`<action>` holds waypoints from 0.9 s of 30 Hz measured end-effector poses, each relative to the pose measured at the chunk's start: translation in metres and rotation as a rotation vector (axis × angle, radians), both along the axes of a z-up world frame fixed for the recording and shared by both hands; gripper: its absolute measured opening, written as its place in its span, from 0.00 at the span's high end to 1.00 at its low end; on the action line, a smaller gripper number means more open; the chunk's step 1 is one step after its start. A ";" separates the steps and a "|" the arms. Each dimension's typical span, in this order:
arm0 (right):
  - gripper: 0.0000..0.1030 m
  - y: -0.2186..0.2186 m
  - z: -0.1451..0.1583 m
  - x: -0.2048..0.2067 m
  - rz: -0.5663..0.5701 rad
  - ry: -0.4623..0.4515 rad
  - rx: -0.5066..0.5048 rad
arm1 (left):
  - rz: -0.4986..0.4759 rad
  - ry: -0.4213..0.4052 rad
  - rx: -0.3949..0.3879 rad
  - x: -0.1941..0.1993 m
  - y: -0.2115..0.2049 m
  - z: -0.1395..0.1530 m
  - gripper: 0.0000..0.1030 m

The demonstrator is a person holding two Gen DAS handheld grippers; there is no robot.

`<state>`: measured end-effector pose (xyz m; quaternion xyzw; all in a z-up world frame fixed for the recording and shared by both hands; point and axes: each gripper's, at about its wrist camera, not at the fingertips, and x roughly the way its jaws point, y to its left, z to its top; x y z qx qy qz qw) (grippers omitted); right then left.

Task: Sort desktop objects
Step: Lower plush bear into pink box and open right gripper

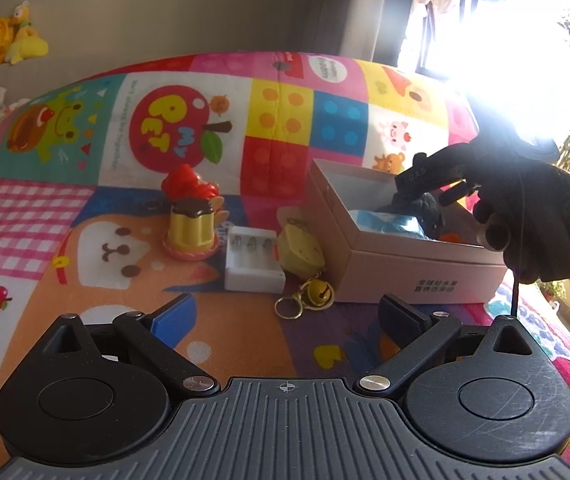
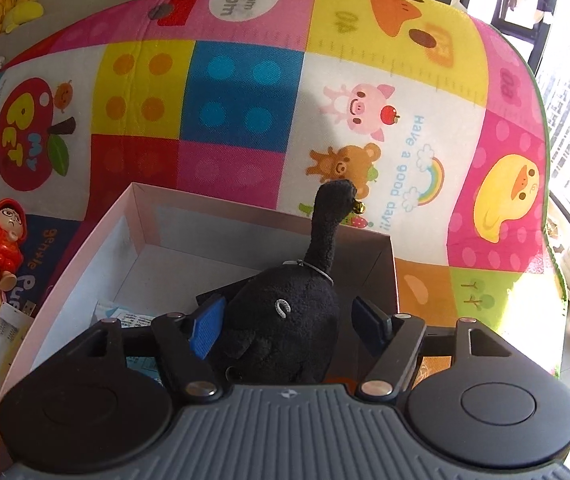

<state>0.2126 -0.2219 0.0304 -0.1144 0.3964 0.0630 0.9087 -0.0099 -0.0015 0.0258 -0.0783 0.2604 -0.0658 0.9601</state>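
Over a bright patchwork mat (image 2: 245, 92), the right gripper (image 2: 289, 324) hangs above an open box (image 2: 141, 208) with its jaws apart around a black plush (image 2: 281, 328); the blue pad sits against the toy's flank, the other pad stands clear, so nothing is clamped. The plush lies in the box's near corner, its long neck propped on the far wall, head and small bell poking outside. The left gripper (image 1: 285, 320) waits low over the mat, jaws wide and empty. Still unsorted beside the box: a charger (image 1: 253, 260), a yellow keyring toy (image 1: 299, 252), a pudding toy (image 1: 191, 228) and a red figure (image 2: 3, 236). The risk, by this reading: the neck draped over the rim could snag a pad on the way out and drag the plush back out, or tip the light box.
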 end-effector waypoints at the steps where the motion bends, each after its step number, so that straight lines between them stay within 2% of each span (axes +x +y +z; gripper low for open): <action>1: 0.31 0.003 -0.003 0.003 0.001 0.019 -0.010 | -0.002 0.001 0.000 0.000 0.000 0.000 0.02; 3: 0.38 0.005 -0.002 0.004 0.006 0.021 -0.006 | -0.004 0.002 0.000 0.000 -0.001 -0.001 0.02; 5: 0.43 -0.006 0.009 0.002 -0.004 0.024 0.125 | -0.004 0.003 -0.003 0.000 0.001 -0.001 0.02; 6: 0.49 -0.014 0.015 0.002 -0.022 0.028 0.191 | -0.003 0.004 -0.006 0.000 0.002 -0.001 0.02; 9: 0.59 -0.044 0.025 0.005 -0.036 0.086 0.446 | -0.004 0.007 -0.012 0.001 0.003 -0.001 0.02; 11: 0.59 -0.057 0.026 0.009 -0.052 0.123 0.524 | -0.007 0.008 -0.009 0.001 0.002 -0.002 0.02; 12: 0.59 -0.060 0.026 0.009 -0.059 0.123 0.527 | -0.008 0.008 -0.006 0.000 0.001 -0.002 0.02; 14: 0.59 -0.058 0.031 0.002 -0.087 0.058 0.436 | -0.009 0.008 -0.004 0.001 0.001 -0.002 0.02; 16: 0.59 -0.051 0.035 -0.006 -0.099 -0.036 0.299 | -0.005 0.010 -0.003 0.001 0.001 -0.002 0.02; 18: 0.59 -0.048 0.041 -0.014 -0.089 -0.094 0.245 | -0.003 0.013 -0.004 0.002 0.002 -0.003 0.02; 21: 0.59 -0.046 0.048 -0.023 -0.066 -0.134 0.237 | -0.001 0.015 -0.003 0.002 0.002 -0.003 0.02; 23: 0.57 -0.032 0.045 -0.030 -0.002 -0.147 0.187 | -0.002 0.015 -0.003 0.002 0.002 -0.002 0.02; 26: 0.38 -0.006 0.025 -0.037 0.071 -0.100 0.060 | -0.001 0.014 -0.003 0.002 0.002 -0.002 0.02; 27: 0.38 0.000 0.018 -0.036 0.074 -0.081 0.029 | 0.000 0.013 -0.004 0.001 0.002 -0.002 0.02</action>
